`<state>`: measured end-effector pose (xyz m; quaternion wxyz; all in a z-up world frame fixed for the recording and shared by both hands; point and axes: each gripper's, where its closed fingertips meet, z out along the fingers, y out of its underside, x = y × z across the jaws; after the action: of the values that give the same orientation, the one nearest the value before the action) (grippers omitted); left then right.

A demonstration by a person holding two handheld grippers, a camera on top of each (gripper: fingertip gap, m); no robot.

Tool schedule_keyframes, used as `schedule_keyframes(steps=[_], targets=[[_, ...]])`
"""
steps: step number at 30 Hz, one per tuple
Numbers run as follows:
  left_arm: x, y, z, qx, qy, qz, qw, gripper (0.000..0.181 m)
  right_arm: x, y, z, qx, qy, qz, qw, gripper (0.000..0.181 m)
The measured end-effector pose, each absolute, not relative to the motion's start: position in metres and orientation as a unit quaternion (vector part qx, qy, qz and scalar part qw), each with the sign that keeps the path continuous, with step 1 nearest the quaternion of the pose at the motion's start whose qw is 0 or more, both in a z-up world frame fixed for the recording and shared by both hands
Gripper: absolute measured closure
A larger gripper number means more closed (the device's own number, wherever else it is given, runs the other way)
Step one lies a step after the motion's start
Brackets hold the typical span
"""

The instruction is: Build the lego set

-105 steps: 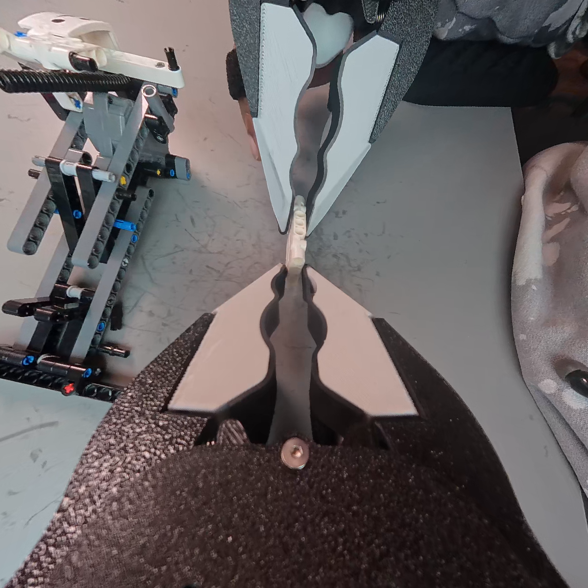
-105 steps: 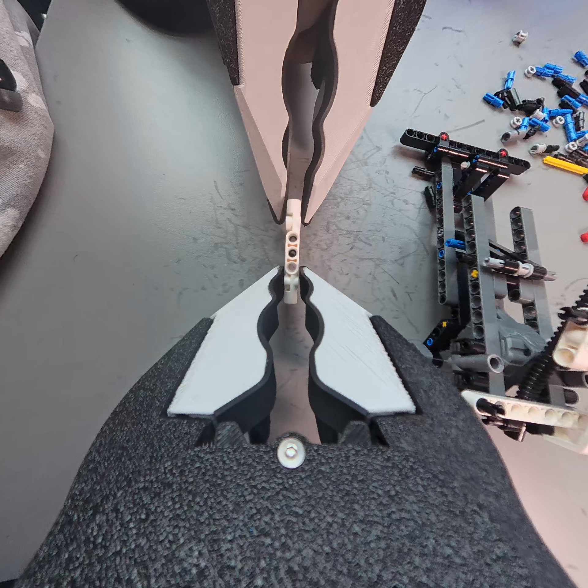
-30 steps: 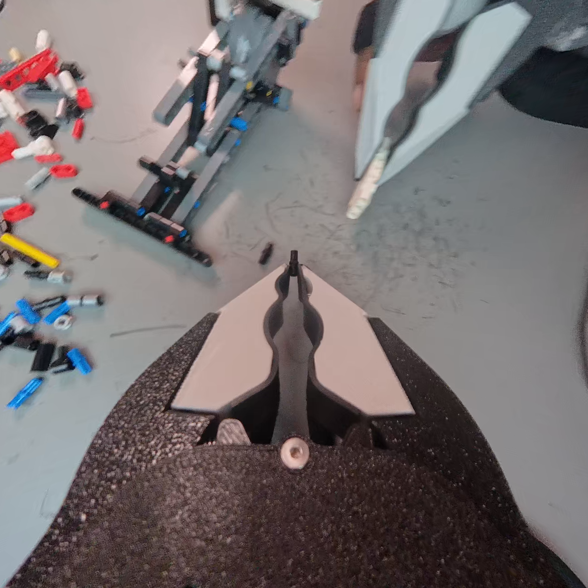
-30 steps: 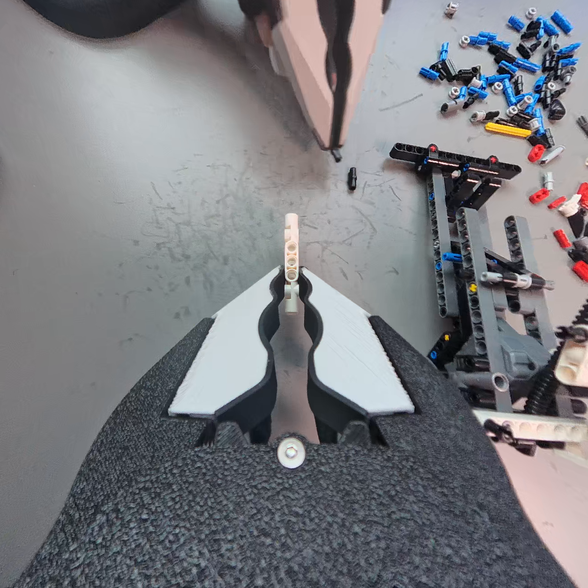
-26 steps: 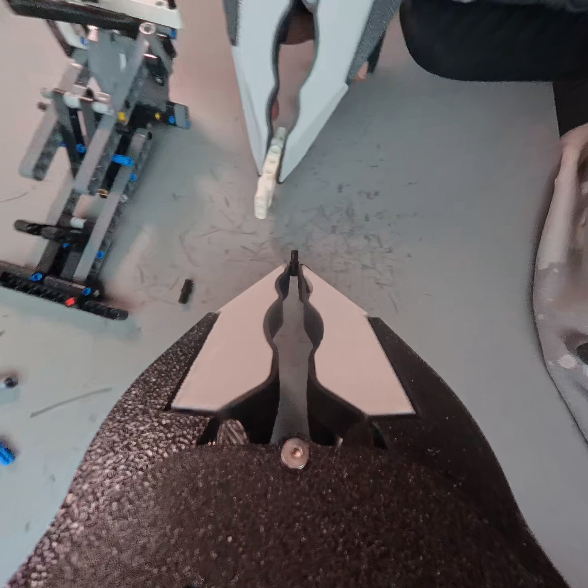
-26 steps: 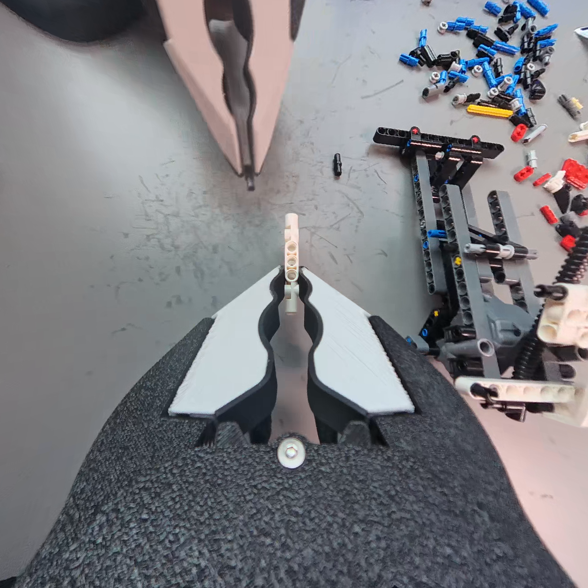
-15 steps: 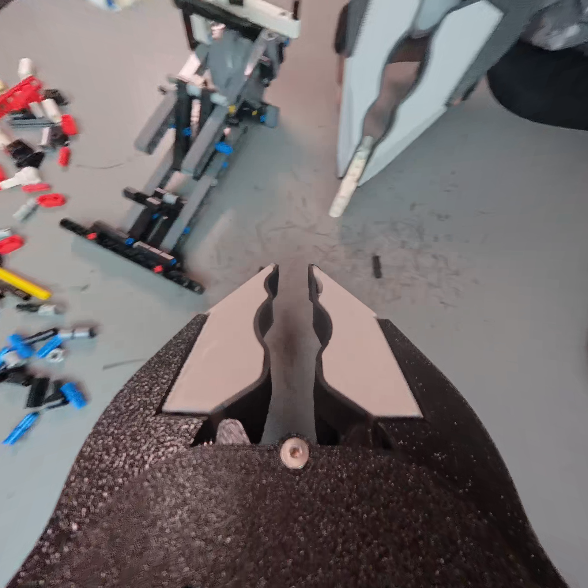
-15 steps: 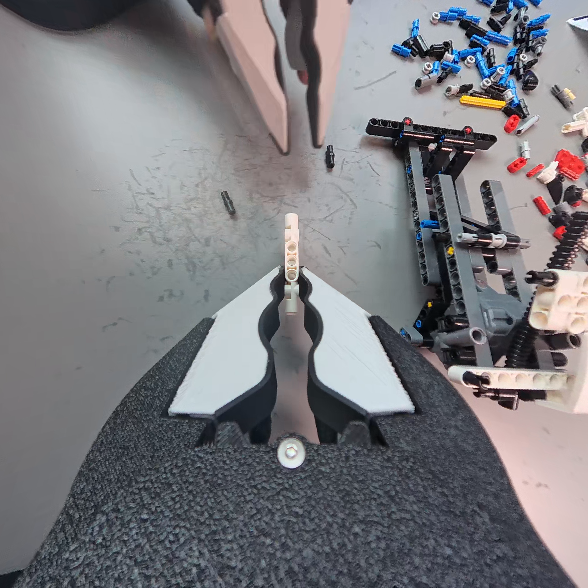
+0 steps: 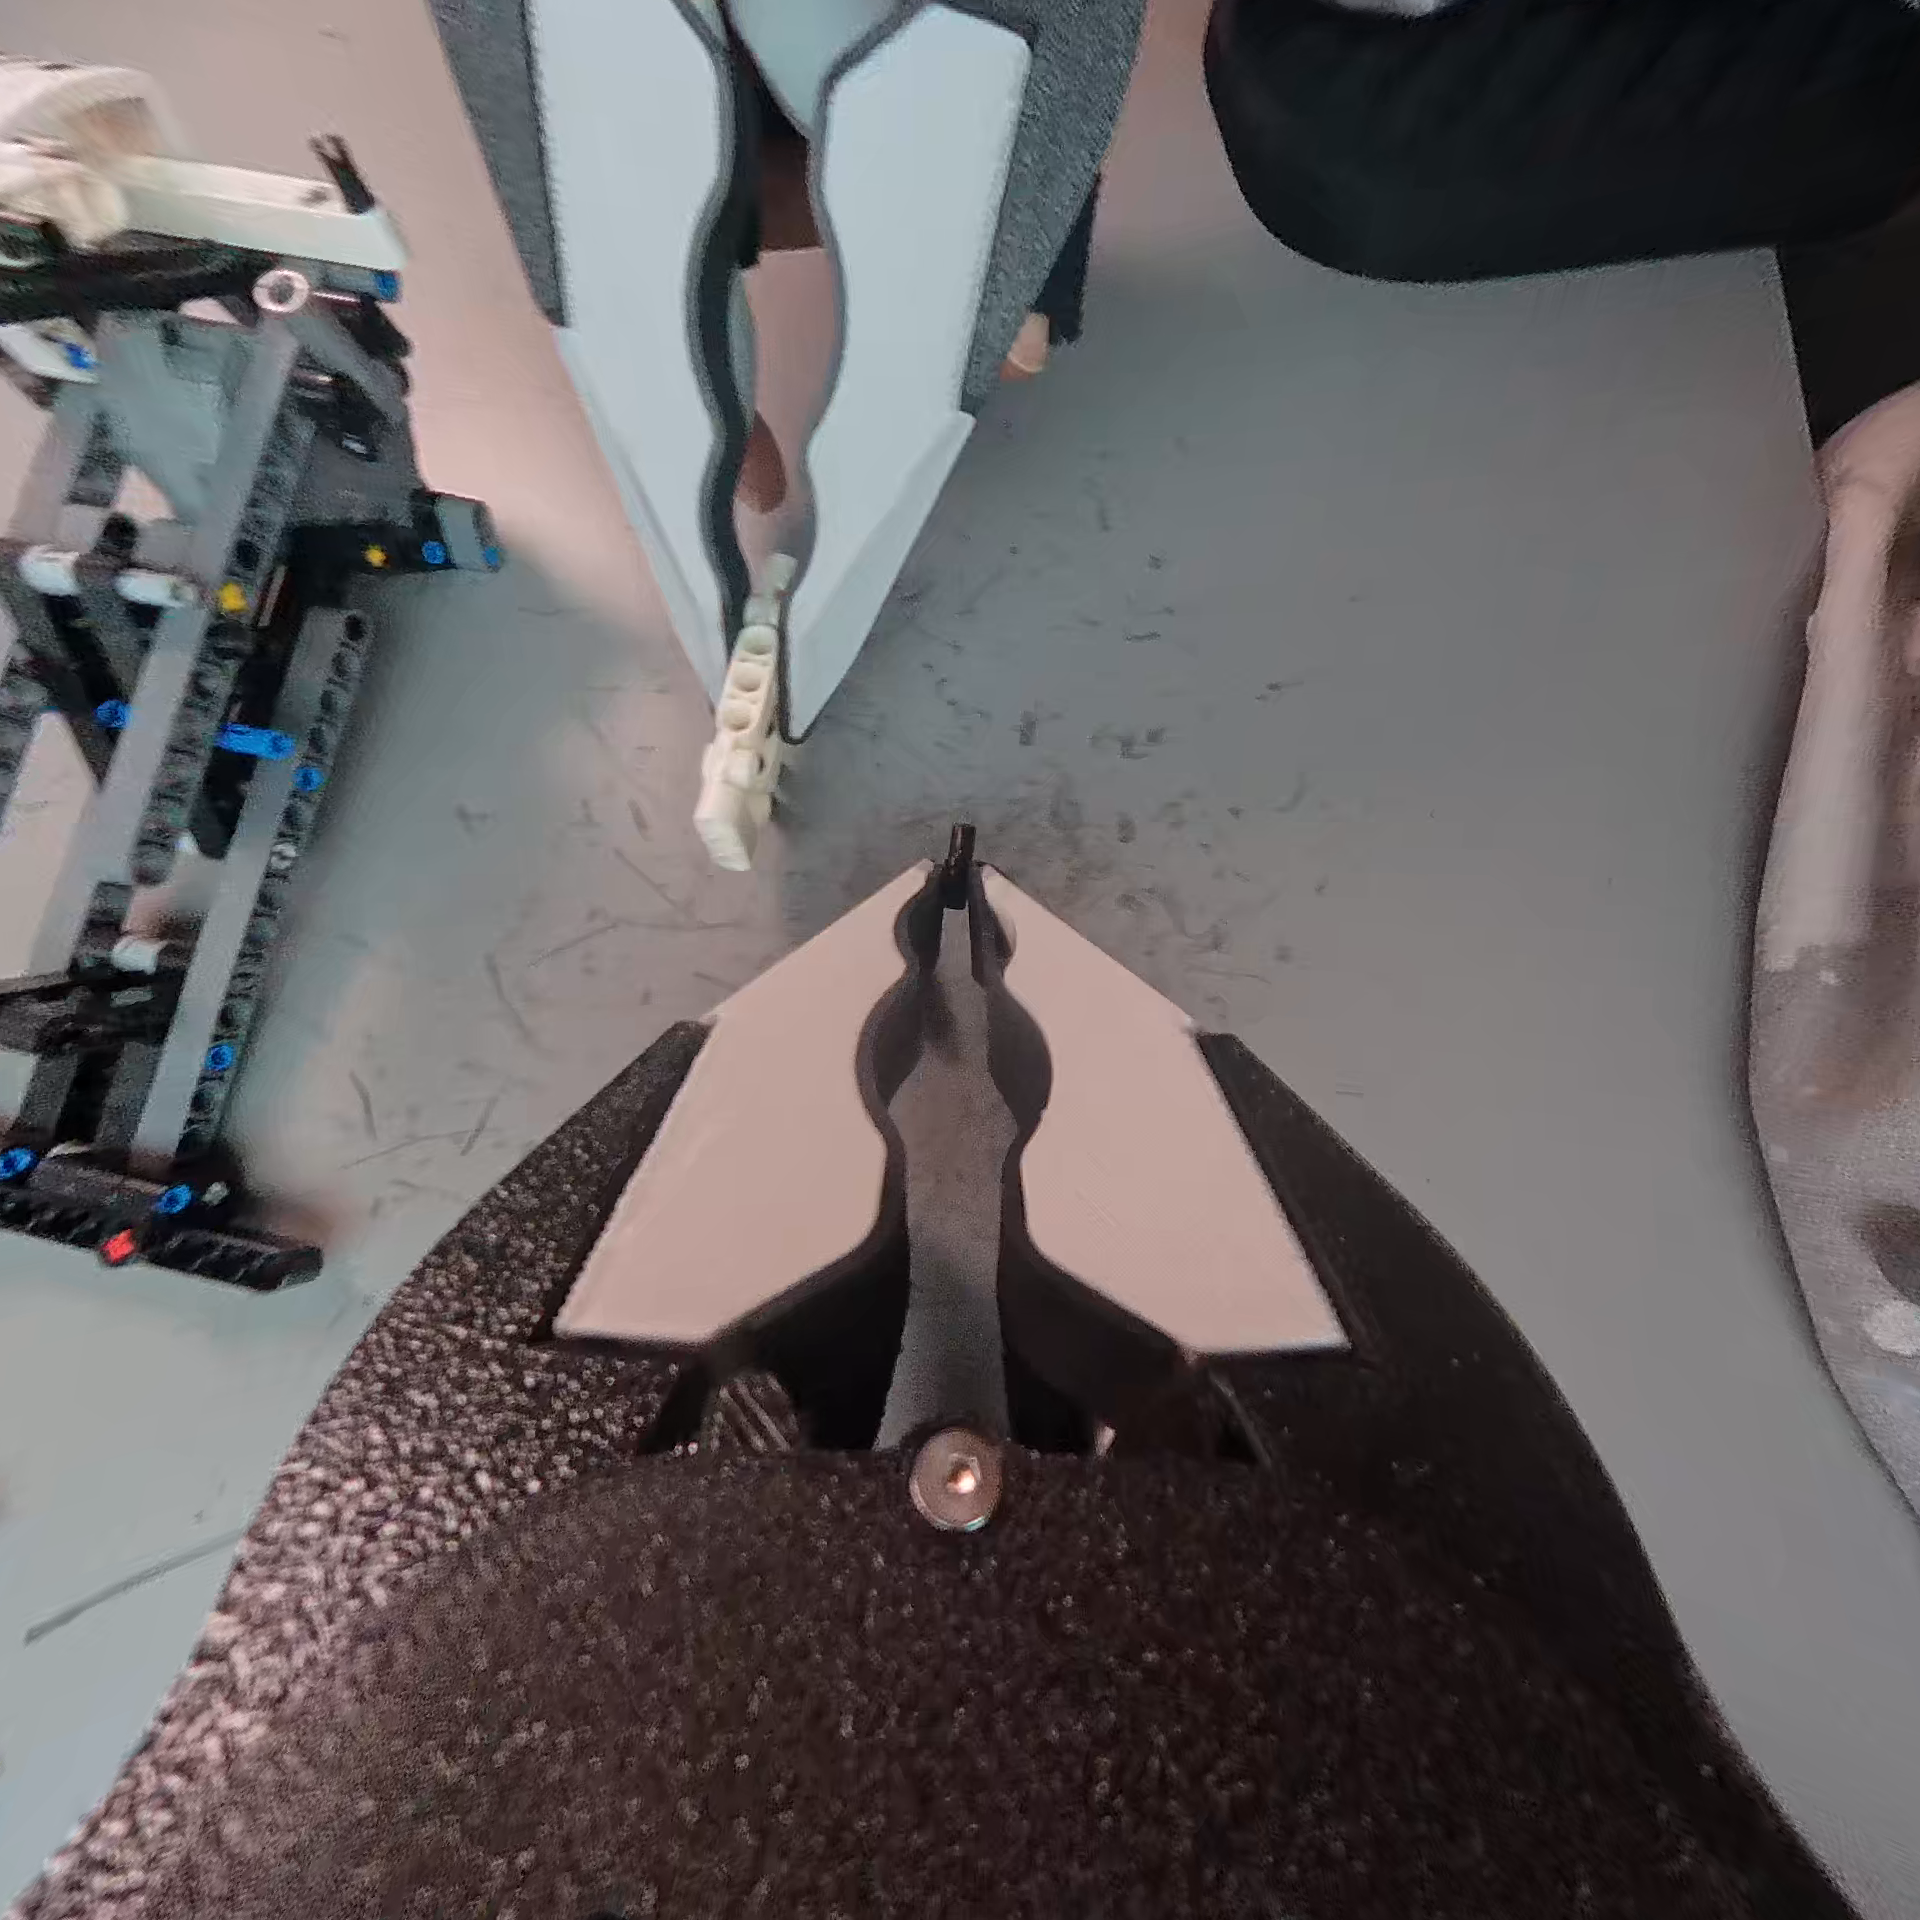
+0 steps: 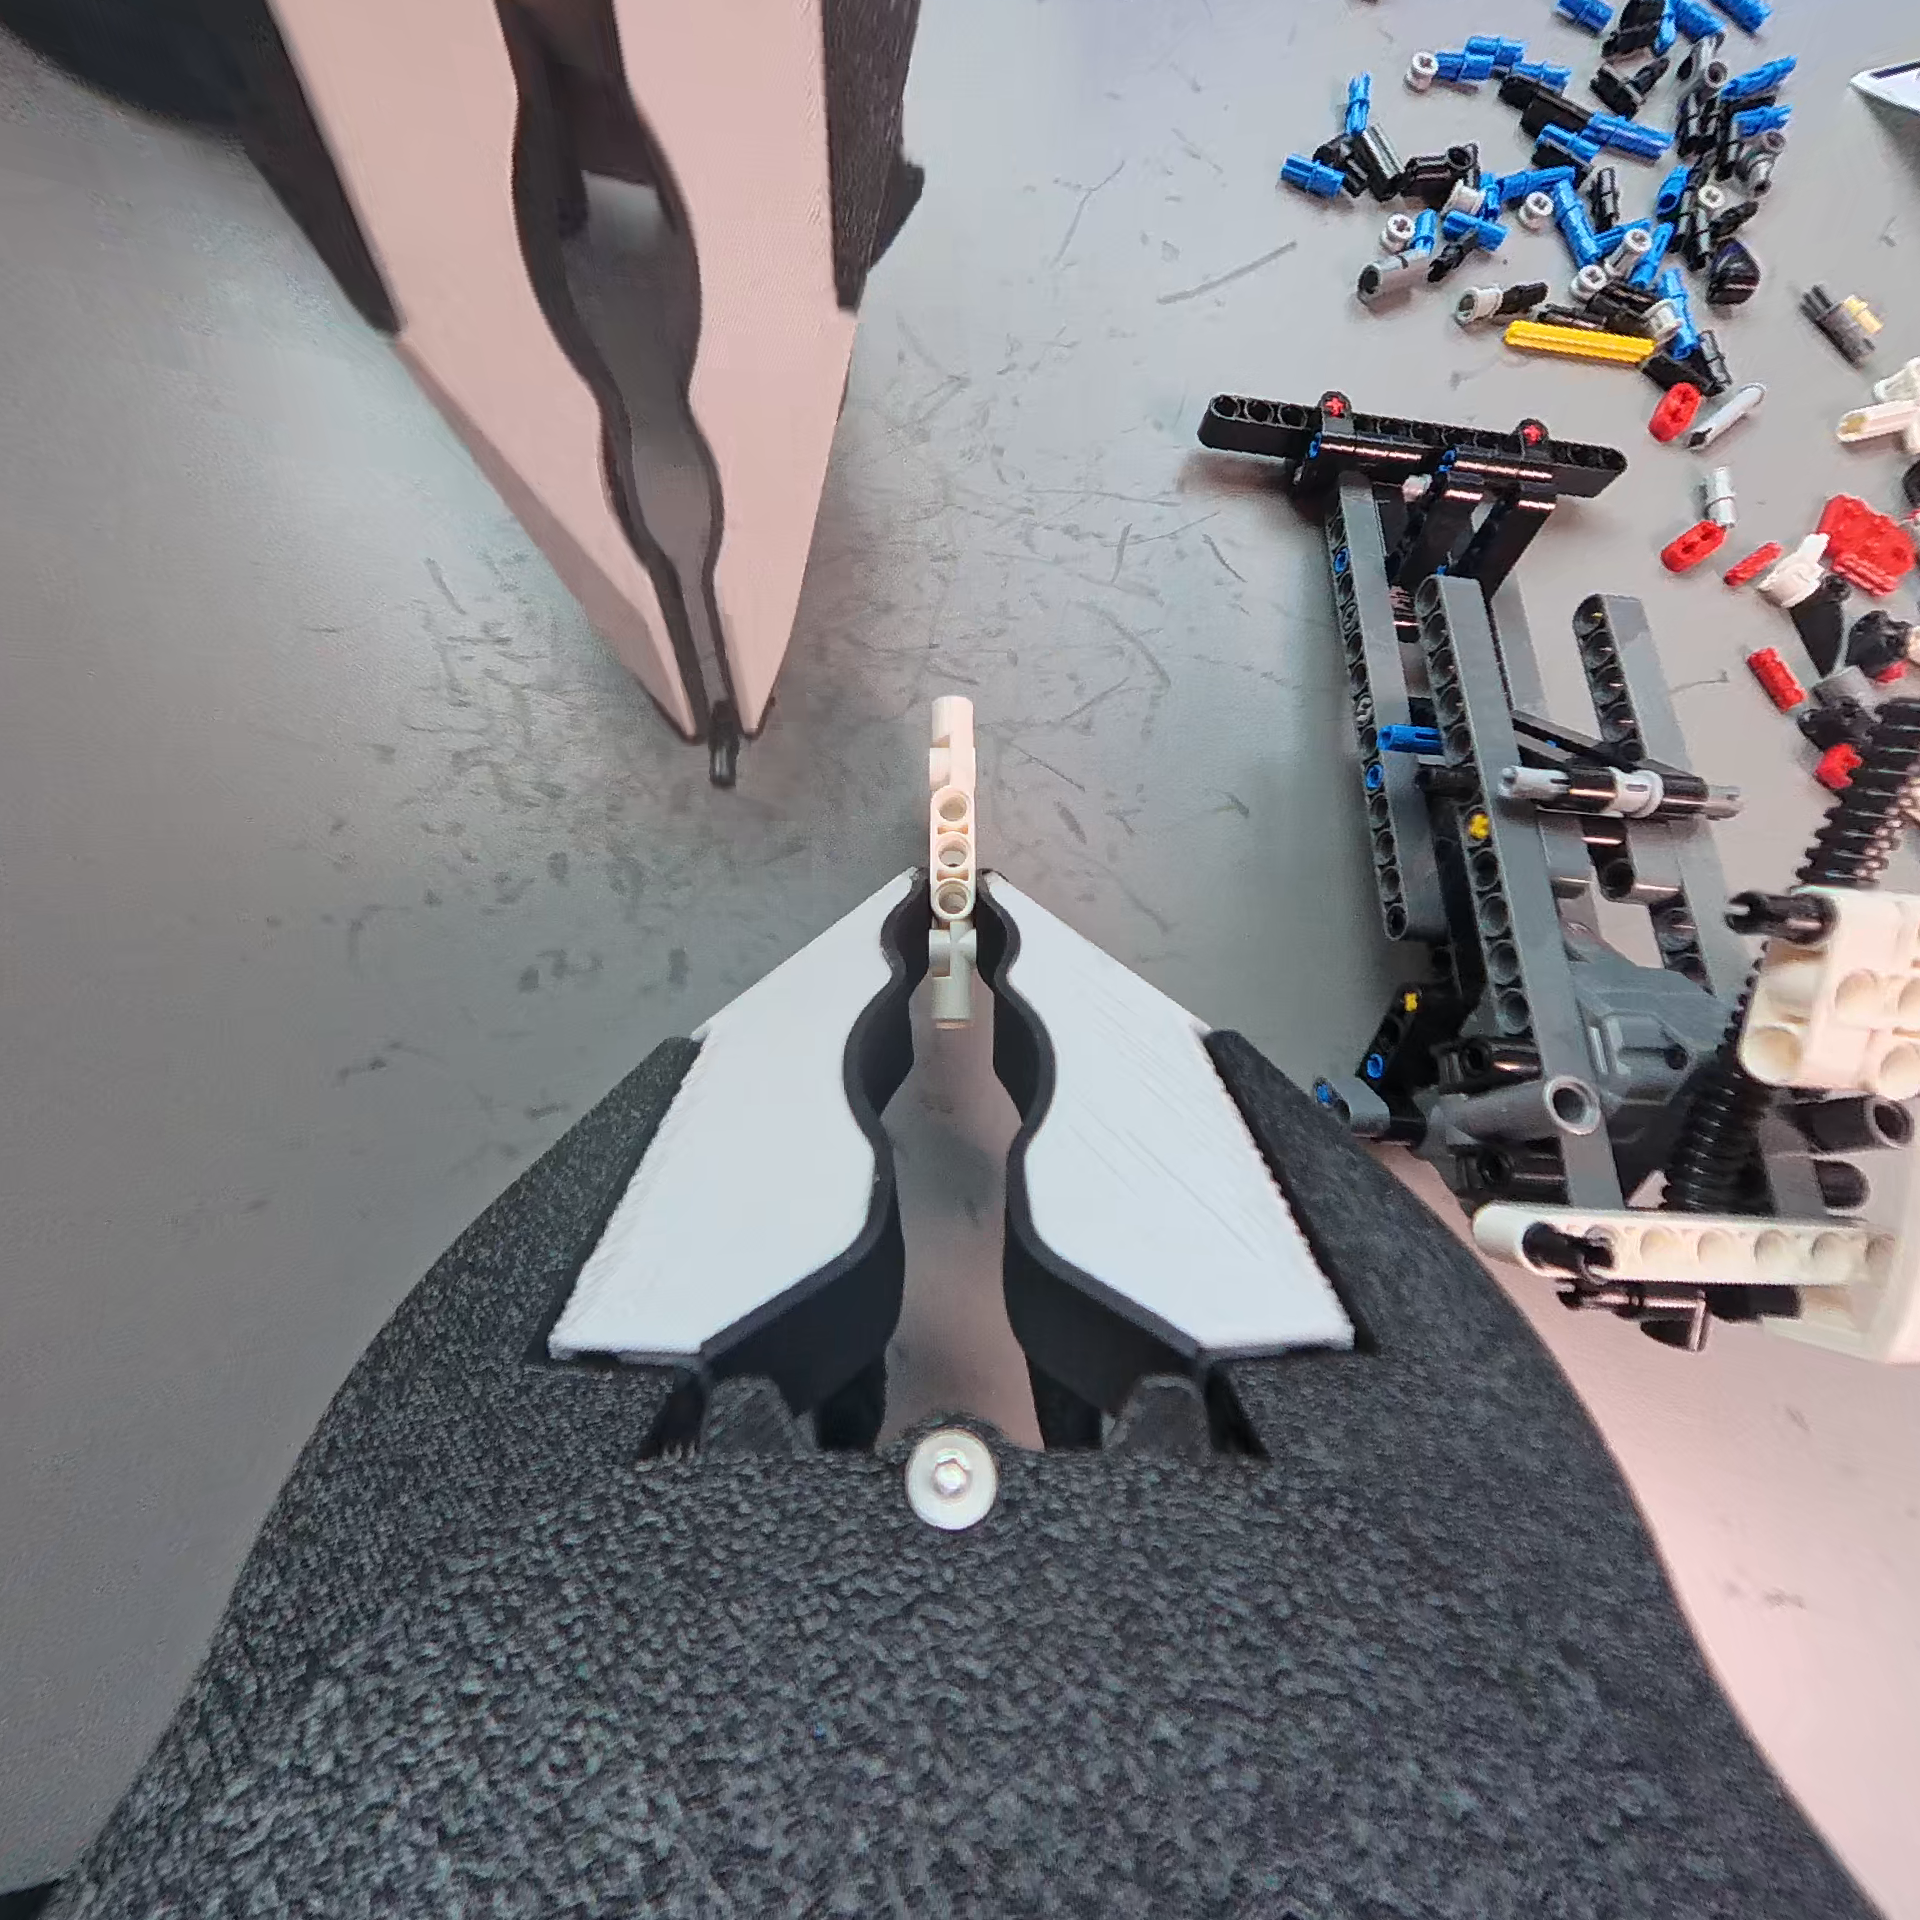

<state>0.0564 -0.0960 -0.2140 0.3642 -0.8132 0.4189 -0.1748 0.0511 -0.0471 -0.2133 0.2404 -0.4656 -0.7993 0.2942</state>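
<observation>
Left wrist view: left gripper [image 9: 957, 873] clamped on black pin [image 9: 957, 847]. Right gripper [image 10: 953, 881] pinches white beam [image 10: 951, 821].

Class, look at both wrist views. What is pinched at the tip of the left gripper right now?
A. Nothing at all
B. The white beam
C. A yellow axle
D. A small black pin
D: the left gripper is shut on a small black pin, which sticks out past its tips, while the white beam sits in the right gripper.
</observation>
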Motion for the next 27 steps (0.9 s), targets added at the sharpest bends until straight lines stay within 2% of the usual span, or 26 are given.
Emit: schedule_keyframes(steps=[4, 9, 13, 17, 18, 20, 22, 24, 27], targets=[[0.06, -0.097, -0.225, -0.817, 0.423, -0.175, 0.351, 0.176, 0.05, -0.054, -0.213, -0.457, -0.803, 0.297, 0.24, 0.174], [0.04, -0.092, -0.198, -0.813, 0.37, -0.212, 0.396, 0.163, 0.053, -0.058, -0.213, -0.45, -0.807, 0.306, 0.228, 0.174], [0.034, -0.086, -0.2, -0.814, 0.359, -0.213, 0.405, 0.152, 0.052, -0.072, -0.211, -0.435, -0.81, 0.336, 0.203, 0.174], [0.04, -0.083, -0.217, -0.824, 0.385, -0.184, 0.374, 0.173, 0.044, -0.077, -0.213, -0.428, -0.813, 0.336, 0.206, 0.174], [0.039, -0.083, -0.217, -0.824, 0.384, -0.182, 0.375, 0.173, 0.043, -0.076, -0.212, -0.431, -0.811, 0.335, 0.211, 0.173], [0.036, -0.082, -0.215, -0.827, 0.374, -0.184, 0.377, 0.173, 0.044, -0.066, -0.209, -0.441, -0.808, 0.316, 0.231, 0.157], [0.032, -0.083, -0.215, -0.83, 0.368, -0.182, 0.378, 0.173, 0.054, -0.062, -0.195, -0.44, -0.806, 0.311, 0.245, 0.157], [0.029, -0.085, -0.216, -0.832, 0.366, -0.18, 0.376, 0.173, 0.066, -0.072, -0.183, -0.428, -0.81, 0.322, 0.237, 0.163], [0.029, -0.087, -0.218, -0.834, 0.369, -0.178, 0.371, 0.172, 0.069, -0.092, -0.195, -0.426, -0.818, 0.323, 0.212, 0.163]])
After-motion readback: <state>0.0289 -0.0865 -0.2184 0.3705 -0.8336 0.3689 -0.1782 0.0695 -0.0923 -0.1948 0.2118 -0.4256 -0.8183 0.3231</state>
